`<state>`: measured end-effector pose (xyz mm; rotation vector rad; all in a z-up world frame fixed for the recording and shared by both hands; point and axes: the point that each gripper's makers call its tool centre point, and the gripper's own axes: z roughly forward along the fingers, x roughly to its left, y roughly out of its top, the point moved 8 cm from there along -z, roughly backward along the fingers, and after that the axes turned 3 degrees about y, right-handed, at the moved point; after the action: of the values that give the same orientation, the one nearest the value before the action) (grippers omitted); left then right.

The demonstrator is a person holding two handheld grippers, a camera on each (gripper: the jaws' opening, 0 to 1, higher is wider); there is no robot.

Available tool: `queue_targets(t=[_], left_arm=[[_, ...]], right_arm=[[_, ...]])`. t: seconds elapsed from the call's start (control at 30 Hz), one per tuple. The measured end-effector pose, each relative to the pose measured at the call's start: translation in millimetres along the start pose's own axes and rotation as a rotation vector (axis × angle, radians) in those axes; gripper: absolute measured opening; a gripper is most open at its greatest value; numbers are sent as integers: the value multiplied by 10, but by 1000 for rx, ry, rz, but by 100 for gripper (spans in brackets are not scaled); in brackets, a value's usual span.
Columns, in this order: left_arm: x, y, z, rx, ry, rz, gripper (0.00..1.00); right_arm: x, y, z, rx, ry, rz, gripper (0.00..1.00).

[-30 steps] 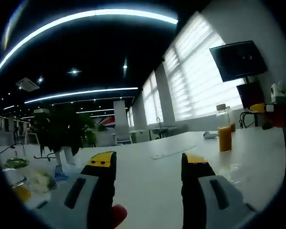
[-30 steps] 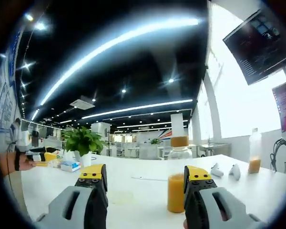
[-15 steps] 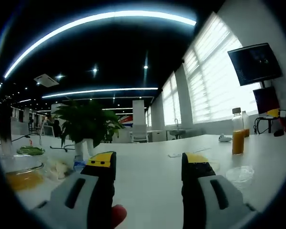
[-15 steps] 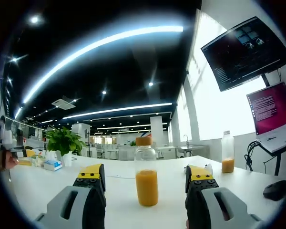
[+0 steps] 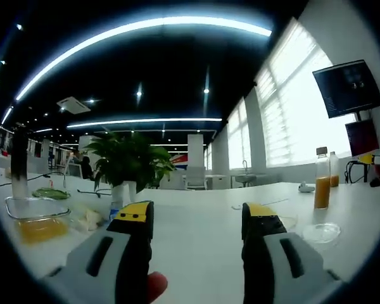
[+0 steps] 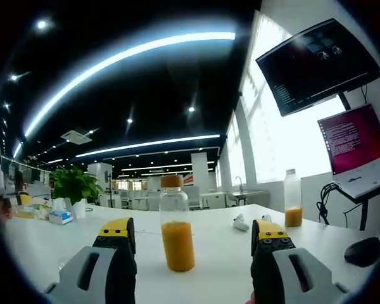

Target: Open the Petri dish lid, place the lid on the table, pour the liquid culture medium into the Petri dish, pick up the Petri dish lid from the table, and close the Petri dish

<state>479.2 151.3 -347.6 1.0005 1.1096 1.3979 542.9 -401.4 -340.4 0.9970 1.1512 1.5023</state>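
Standing early in the task: left tool [image 5: 193, 218] spread wide and empty, right tool [image 6: 191, 231] likewise, framing the culture medium bottle [image 6: 176, 225] without touching. Petri dish [image 5: 322, 232] resting on the table [image 5: 196, 253] right of the left tool; lid state unreadable, pouring and closing apparently left.

Table [image 6: 215, 244] white. Bottle [image 6: 177, 225] clear w/ orange liquid, brown cap. Dish [image 5: 322, 232] clear. Right gripper [image 6: 193, 244] & left gripper [image 5: 193, 225]: grey bodies, black jaws w/ yellow tips. Plant [image 5: 130, 161] green in white pot. Laptop [image 6: 358, 149] screen pink.
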Motion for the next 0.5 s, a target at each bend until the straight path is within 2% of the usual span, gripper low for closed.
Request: queue_targets(t=[0.17, 0.27, 0.5], left_arm=[[0, 3, 15, 0, 9, -4, 47], [9, -4, 19, 1, 16, -10, 47], [30, -42, 16, 15, 29, -40, 47]], right_arm=[[8, -21, -17, 12, -6, 4, 65], [-5, 33, -19, -7, -8, 27, 64], [15, 142, 47, 11, 1, 39, 57]])
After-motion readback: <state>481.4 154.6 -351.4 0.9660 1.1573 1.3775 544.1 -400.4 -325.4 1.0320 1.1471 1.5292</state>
